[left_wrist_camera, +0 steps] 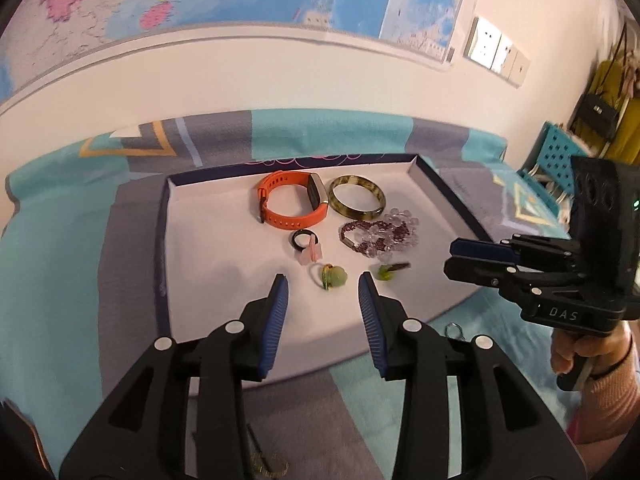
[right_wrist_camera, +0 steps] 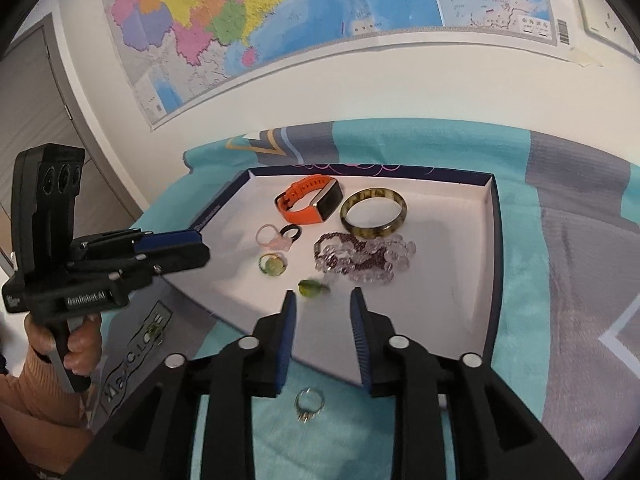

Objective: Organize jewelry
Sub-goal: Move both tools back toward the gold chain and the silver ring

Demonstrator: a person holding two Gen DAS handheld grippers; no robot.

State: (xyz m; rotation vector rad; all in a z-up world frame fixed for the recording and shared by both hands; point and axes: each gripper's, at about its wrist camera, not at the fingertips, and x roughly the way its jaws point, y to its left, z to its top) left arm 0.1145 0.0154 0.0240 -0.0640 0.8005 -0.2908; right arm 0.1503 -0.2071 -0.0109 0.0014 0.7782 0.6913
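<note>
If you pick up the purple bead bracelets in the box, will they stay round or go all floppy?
Probably floppy: the purple bead bracelets lie in a loose tangled heap, so they would likely droop and dangle. The smooth round beads may slip between the pads. The stiff green bangle beside them would likely keep its shape.

Place: home bedroom
Surface: bed (right_wrist_camera: pixel 560 240) under a teal and grey blanket
Wall: map (right_wrist_camera: pixel 280 12)
Corner: hanging clothes (left_wrist_camera: pixel 616 92), handbag (left_wrist_camera: pixel 598 114)

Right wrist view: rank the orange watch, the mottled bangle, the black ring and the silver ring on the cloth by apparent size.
1-2. orange watch and mottled bangle: look alike, not ranked.
3-4. silver ring and black ring: similar; the silver one lies nearer the camera, so unsure.
</note>
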